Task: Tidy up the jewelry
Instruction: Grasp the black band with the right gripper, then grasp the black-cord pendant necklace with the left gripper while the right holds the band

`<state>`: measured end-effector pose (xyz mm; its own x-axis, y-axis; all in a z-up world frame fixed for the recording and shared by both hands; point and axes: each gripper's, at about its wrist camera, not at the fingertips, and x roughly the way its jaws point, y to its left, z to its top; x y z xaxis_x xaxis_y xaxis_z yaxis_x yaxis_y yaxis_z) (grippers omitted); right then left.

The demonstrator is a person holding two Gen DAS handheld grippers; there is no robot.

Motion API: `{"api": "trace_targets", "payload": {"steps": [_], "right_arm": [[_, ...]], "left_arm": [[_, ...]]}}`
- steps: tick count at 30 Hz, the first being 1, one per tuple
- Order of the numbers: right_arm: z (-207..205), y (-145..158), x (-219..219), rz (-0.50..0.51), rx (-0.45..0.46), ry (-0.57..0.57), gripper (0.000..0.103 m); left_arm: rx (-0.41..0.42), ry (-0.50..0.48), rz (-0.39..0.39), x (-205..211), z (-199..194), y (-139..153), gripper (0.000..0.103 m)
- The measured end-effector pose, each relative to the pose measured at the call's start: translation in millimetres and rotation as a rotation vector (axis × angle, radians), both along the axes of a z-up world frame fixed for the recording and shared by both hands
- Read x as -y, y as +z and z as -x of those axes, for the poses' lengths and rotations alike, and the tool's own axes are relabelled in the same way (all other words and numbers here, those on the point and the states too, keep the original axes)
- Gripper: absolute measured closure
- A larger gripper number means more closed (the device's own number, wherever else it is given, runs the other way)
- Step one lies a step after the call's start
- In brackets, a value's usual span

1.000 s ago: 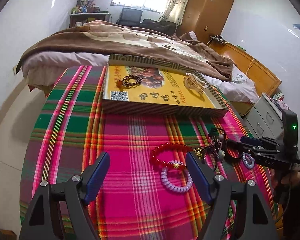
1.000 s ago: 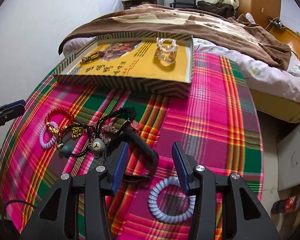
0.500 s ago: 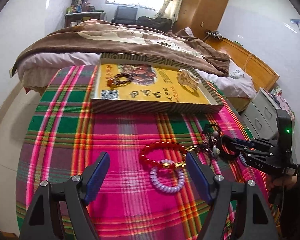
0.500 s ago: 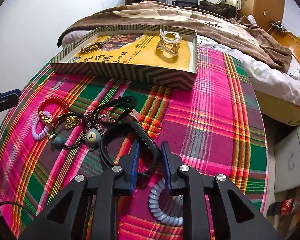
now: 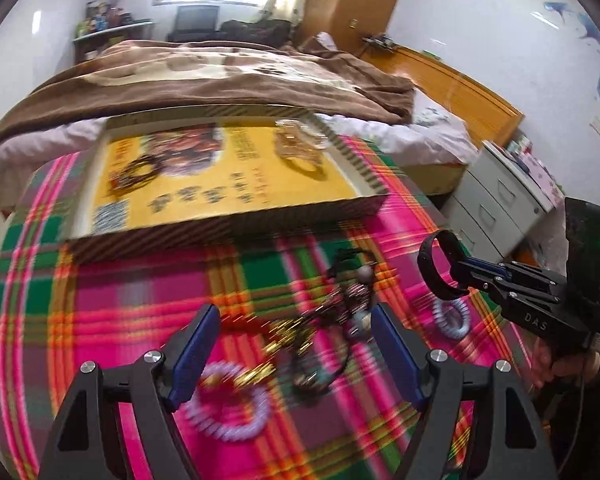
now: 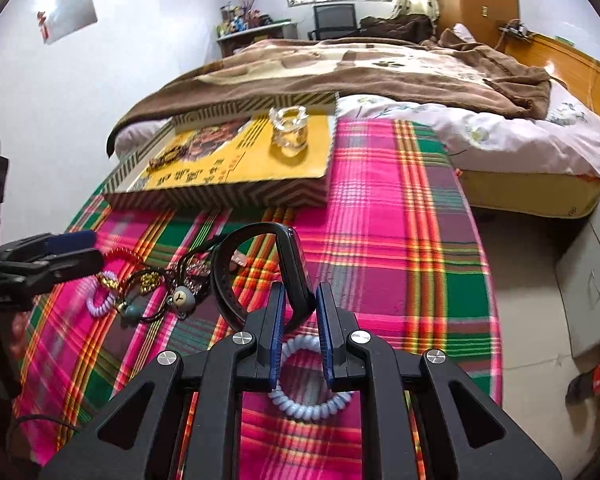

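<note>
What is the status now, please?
Right gripper just closed, shut on black wristband, lifted. Left gripper open over jewelry pile. Box lid tray ahead, path clear.

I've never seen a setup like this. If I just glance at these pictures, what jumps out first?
Probably the loud pink, green and orange plaid cloth over the table, with a tangle of bracelets and cords at its left. Near the middle, the right gripper has just closed on a black wristband, held clear of the cloth. Behind, a yellow box lid carries a clear hair claw, with a brown-blanketed bed beyond.
</note>
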<state>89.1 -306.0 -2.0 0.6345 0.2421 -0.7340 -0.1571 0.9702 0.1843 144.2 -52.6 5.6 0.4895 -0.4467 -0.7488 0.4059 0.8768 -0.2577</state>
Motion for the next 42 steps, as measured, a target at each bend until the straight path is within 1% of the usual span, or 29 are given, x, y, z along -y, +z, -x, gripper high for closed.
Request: {"api": "trace_targets", "payload": {"steps": [2,4,7,9,11,12,14,16,18,21,23,27,28,29,31,32,33,34,37,38,39,40,42], "right_arm": [[2,2,5,-0.013,0.007,-0.012,0.087],[4,3,9,-0.021,0.011,-0.020,0.087],[5,3,14,-0.028,0.016,-0.029,0.087],[5,3,17,-0.037,0.018,-0.036,0.087],[4,4,18,-0.041,0.023,-0.039,0.087],[4,4,18,-0.040,0.026,-0.038,0.087],[4,3,18,-0.046,0.028,-0.034,0.087],[3,3,18,-0.049,0.030,-0.036,0.087],[3,4,19,-0.052,0.033,-0.035,0.087],[3,4,21,-0.058,0.040,-0.039,0.087],[2,5,22,-0.062,0.043,-0.044,0.087],[2,5,23,-0.068,0.044,-0.050,0.087],[2,5,23,-0.067,0.045,-0.051,0.087],[2,5,23,-0.066,0.046,-0.052,0.087],[4,5,25,-0.066,0.048,-0.056,0.087],[4,5,26,-0.068,0.048,-0.060,0.087],[4,5,26,-0.070,0.049,-0.063,0.087],[4,5,27,-0.071,0.049,-0.064,0.087],[5,5,27,-0.072,0.049,-0.066,0.087],[5,4,27,-0.073,0.048,-0.067,0.087],[6,4,28,-0.074,0.048,-0.069,0.087],[6,4,28,-0.078,0.049,-0.070,0.087],[7,5,29,-0.080,0.051,-0.071,0.087]], "left_arm": [[-0.013,0.002,-0.012,11,-7,-1,0.026],[0.000,-0.023,-0.024,27,-15,-1,0.026],[-0.019,-0.030,-0.022,41,-26,-3,0.026],[-0.028,-0.034,-0.038,49,-33,-7,0.026],[-0.045,-0.027,-0.072,56,-41,-13,0.030],[-0.049,-0.030,-0.078,58,-42,-14,0.034],[-0.048,-0.032,-0.102,63,-46,-17,0.036],[-0.067,-0.035,-0.121,66,-51,-22,0.047],[-0.080,-0.037,-0.145,68,-53,-26,0.051],[-0.085,-0.061,-0.154,72,-51,-29,0.051],[-0.089,-0.078,-0.175,77,-51,-32,0.051],[-0.090,-0.095,-0.175,86,-53,-31,0.051],[-0.101,-0.105,-0.161,87,-54,-32,0.052],[-0.119,-0.116,-0.137,88,-56,-33,0.054],[-0.139,-0.126,-0.099,88,-59,-34,0.066],[-0.148,-0.126,-0.081,88,-60,-34,0.071],[-0.146,-0.128,-0.079,90,-60,-33,0.080],[-0.142,-0.130,-0.082,92,-61,-32,0.085],[-0.153,-0.147,-0.074,97,-63,-32,0.087],[-0.167,-0.149,-0.069,99,-65,-33,0.089],[-0.185,-0.147,-0.067,101,-68,-37,0.094],[-0.194,-0.148,-0.070,103,-69,-40,0.097],[-0.181,-0.130,-0.064,102,-67,-38,0.098]]}}
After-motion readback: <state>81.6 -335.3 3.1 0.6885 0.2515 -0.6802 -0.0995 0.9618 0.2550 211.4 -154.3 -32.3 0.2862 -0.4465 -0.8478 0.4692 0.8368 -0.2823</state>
